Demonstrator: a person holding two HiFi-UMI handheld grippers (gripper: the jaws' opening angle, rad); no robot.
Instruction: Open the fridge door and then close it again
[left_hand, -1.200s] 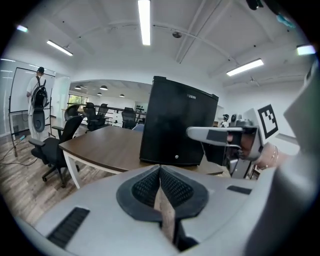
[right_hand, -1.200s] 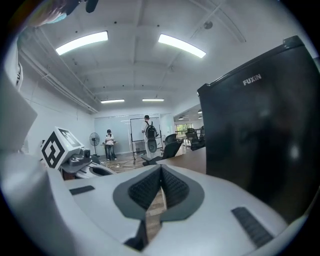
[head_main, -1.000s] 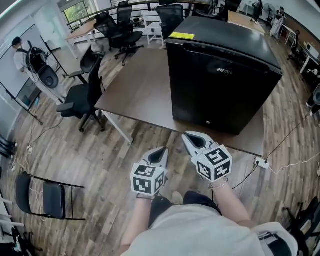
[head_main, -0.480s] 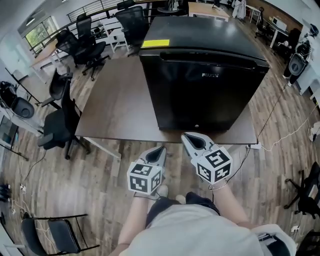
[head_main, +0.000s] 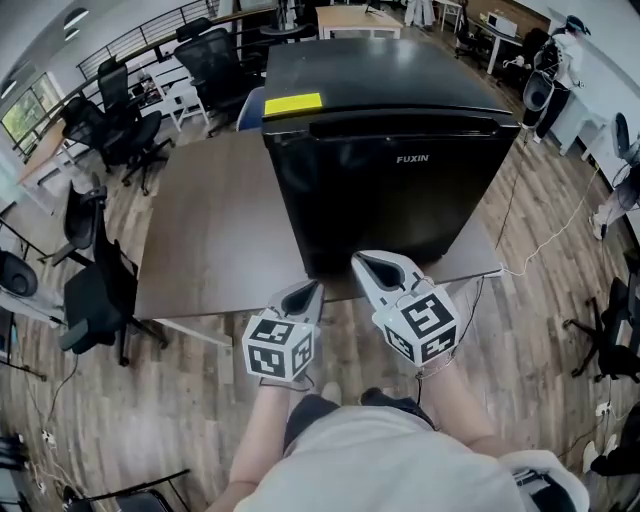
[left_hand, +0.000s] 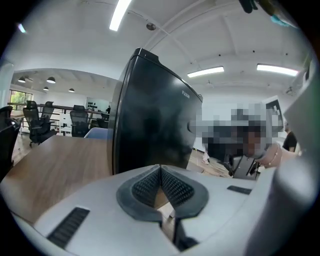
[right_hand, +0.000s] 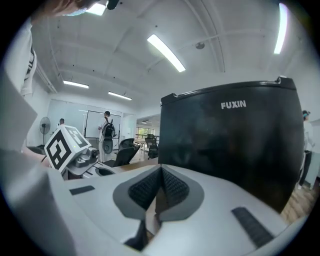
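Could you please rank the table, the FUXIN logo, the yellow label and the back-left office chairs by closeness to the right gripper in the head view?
1. Table, its front edge right by the right gripper.
2. FUXIN logo, on the fridge front, ahead.
3. Yellow label, on the fridge's top, left corner.
4. Office chairs, far back left.
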